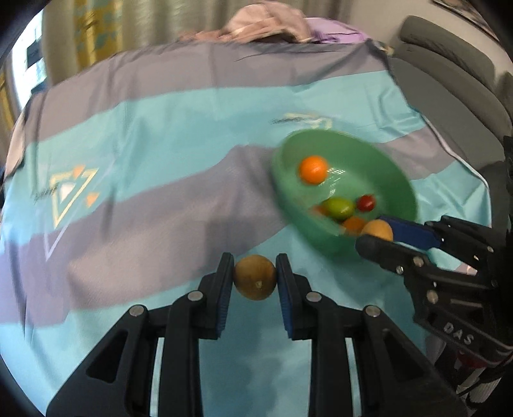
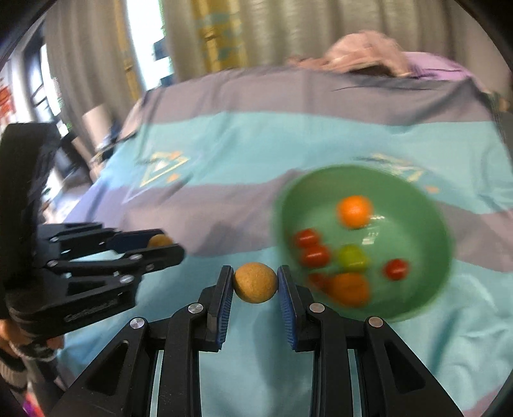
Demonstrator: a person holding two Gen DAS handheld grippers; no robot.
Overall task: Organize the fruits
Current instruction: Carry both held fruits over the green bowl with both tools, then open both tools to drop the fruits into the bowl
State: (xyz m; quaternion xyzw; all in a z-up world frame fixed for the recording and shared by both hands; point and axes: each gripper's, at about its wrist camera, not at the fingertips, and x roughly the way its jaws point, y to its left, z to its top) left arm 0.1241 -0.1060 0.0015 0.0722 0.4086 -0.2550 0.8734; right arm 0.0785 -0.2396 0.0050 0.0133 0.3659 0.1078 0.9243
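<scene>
A green bowl (image 1: 394,173) sits on the blue and grey cloth and holds an orange (image 1: 313,169), a green fruit (image 1: 338,207), red tomatoes (image 1: 366,202) and more orange fruit. My left gripper (image 1: 255,276) is shut on a brown round fruit (image 1: 255,281) above the cloth, left of the bowl. My right gripper (image 2: 255,279) is shut on a tan round fruit (image 2: 255,282) just left of the bowl (image 2: 426,205). In the left wrist view the right gripper (image 1: 380,232) holds its fruit at the bowl's near rim. The left gripper (image 2: 160,243) shows in the right wrist view.
The striped cloth (image 1: 144,154) covers the whole surface. A pink cloth heap (image 1: 269,22) lies at the far edge. A grey sofa (image 1: 449,73) stands to the right. Curtains (image 2: 105,48) hang behind.
</scene>
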